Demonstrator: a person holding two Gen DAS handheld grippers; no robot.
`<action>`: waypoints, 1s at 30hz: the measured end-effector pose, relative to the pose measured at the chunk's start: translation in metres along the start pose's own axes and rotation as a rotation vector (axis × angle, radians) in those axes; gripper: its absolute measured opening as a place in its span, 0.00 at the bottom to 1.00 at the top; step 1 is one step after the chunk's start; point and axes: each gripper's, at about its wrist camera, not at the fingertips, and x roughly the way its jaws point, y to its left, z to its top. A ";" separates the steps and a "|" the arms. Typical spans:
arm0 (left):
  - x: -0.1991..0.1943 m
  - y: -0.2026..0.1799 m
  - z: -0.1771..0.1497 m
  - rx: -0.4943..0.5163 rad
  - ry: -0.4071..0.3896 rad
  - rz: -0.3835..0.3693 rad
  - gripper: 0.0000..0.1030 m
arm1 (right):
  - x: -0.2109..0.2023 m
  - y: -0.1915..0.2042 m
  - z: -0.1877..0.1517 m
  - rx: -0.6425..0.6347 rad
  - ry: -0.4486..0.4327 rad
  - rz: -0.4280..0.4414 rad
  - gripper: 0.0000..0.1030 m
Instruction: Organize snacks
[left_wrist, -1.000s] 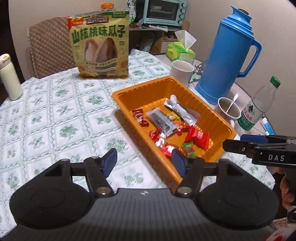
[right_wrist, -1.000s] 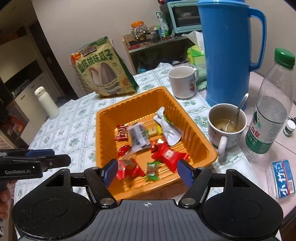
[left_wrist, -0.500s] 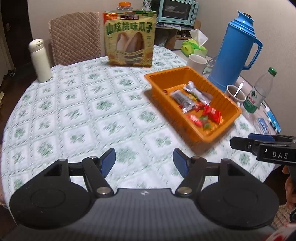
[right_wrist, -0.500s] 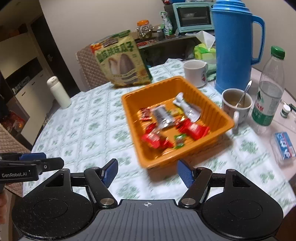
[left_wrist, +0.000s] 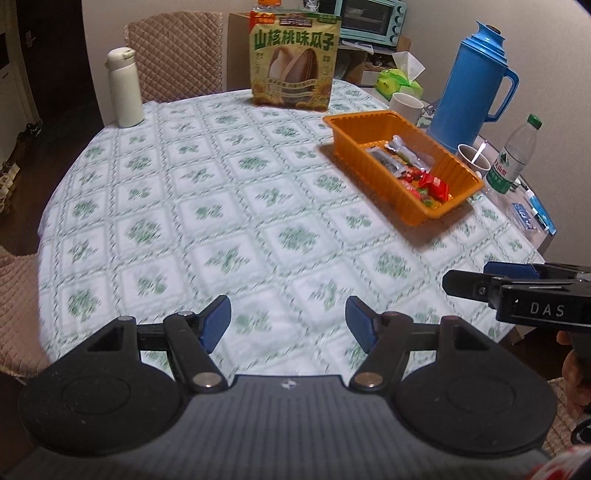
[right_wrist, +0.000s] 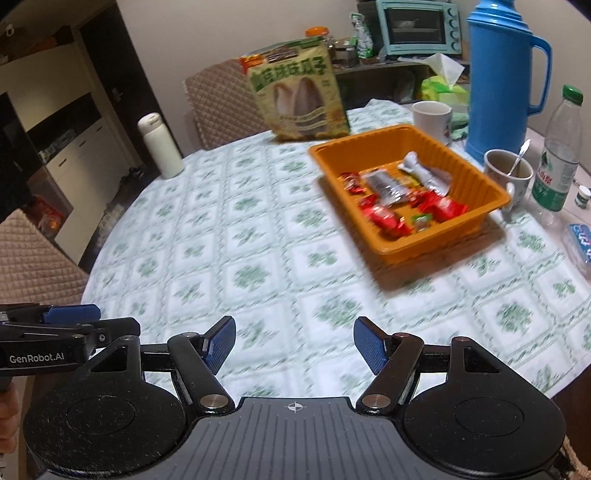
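An orange tray (left_wrist: 343, 127) (right_wrist: 436, 254) sits on the right part of the round table and holds several wrapped snacks (left_wrist: 432, 182) (right_wrist: 384, 216). A large green bag of sunflower seeds (left_wrist: 293, 61) (right_wrist: 299, 92) stands upright at the far side. My left gripper (left_wrist: 288, 323) is open and empty, above the near table edge, far from the tray. My right gripper (right_wrist: 293, 341) is open and empty too, also near the front edge. Each gripper shows from the side in the other's view: the right one (left_wrist: 480, 280), the left one (right_wrist: 85, 321).
A blue thermos (left_wrist: 469, 85) (right_wrist: 498, 81), white mug (left_wrist: 406, 105), cup with spoon (right_wrist: 508, 171), water bottle (right_wrist: 561, 147) and tissue pack (left_wrist: 399, 79) stand right of the tray. A white flask (left_wrist: 123, 88) (right_wrist: 160, 146) stands far left. Chairs ring the table.
Both grippers have pulled back and up from the tray toward the near table edge; the tray now looks smaller and farther. Both stay open and empty.
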 end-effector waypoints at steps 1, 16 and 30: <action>-0.002 0.003 -0.003 -0.003 0.000 0.002 0.64 | -0.001 0.005 -0.004 -0.003 0.002 0.002 0.69; -0.030 0.022 -0.038 -0.020 -0.001 0.013 0.65 | -0.007 0.048 -0.040 -0.042 0.036 0.036 0.69; -0.037 0.019 -0.044 -0.002 -0.008 -0.002 0.65 | -0.016 0.053 -0.052 -0.038 0.031 0.041 0.69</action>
